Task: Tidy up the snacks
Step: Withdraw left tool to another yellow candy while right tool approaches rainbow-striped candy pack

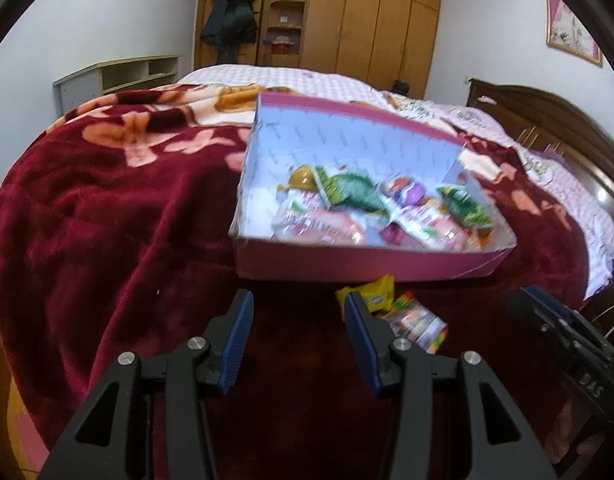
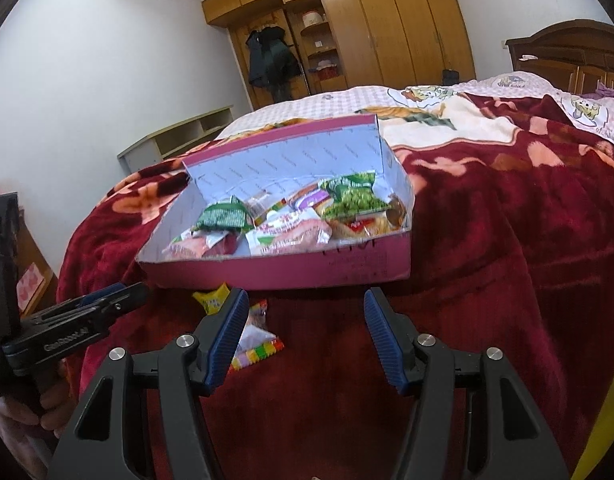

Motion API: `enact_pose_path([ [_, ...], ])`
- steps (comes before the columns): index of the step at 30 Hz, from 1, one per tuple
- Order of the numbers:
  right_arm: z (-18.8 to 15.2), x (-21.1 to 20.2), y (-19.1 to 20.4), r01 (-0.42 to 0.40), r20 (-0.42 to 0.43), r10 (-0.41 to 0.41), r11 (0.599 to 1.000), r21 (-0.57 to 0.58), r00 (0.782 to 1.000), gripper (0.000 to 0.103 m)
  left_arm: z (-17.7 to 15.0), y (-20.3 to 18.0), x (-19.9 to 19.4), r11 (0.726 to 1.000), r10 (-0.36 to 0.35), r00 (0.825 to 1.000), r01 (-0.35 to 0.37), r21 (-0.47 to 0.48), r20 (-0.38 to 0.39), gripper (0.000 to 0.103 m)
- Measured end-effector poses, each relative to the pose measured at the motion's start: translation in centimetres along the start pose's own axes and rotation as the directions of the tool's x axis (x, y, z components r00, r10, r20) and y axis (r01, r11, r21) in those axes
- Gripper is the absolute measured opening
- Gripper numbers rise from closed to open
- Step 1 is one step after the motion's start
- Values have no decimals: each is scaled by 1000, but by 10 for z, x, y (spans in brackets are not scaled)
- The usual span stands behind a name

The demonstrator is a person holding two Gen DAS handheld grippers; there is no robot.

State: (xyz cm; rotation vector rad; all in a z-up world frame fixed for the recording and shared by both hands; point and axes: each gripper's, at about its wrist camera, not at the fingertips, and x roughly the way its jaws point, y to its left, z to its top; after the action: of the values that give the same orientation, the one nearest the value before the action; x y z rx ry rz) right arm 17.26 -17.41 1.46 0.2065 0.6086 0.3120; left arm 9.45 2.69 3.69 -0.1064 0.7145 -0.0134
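1. On the bed [image 1: 87, 208], over a dark red flowered blanket [image 2: 487, 240], sits a shallow pink box [image 1: 347, 264] with a white lining, its top open.
2. Inside the box lies a heap of snack packets: green ones [image 1: 355, 192], pink ones [image 2: 291, 236], and an orange-yellow piece [image 1: 303, 178] at the far left corner as the left wrist view shows it.
3. Two packets lie on the blanket just in front of the box's near wall: a yellow packet [image 2: 213, 300] and a striped, many-coloured packet [image 1: 417, 324] nearer the camera.
4. Left claw [image 1: 299, 320] is spread wide and grips nothing; its right finger partly covers the yellow packet in its own view.
5. Right claw [image 2: 305, 320] is likewise spread wide and bare, hanging above the blanket in front of the box; the striped packet sits beside its left finger.
6. Beyond the bed stand a wooden wardrobe [image 1: 371, 20] and a low shelf [image 2: 179, 136] against the white wall.
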Motion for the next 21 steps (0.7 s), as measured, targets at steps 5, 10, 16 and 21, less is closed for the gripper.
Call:
enact_pose_path([
  [5,-10,3,4,-6,-25,6,1000,-5,1000,62,-8,4,7,1000,-6,1000,6,-23,-22,50],
  [10,-18,9,8,-24,-52,24,1000,-13,998,62,-13,6,13,999,-19,999,18,-32,-37,50],
  [16,-25,21,14,-40,-86,38,999,-25,996,62,-16,9,19,999,-20,999,17,-45,-48,50],
  [21,-26,35,24,-54,-120,47,997,-62,992,62,-17,17,24,998,-9,998,6,-65,-58,50],
])
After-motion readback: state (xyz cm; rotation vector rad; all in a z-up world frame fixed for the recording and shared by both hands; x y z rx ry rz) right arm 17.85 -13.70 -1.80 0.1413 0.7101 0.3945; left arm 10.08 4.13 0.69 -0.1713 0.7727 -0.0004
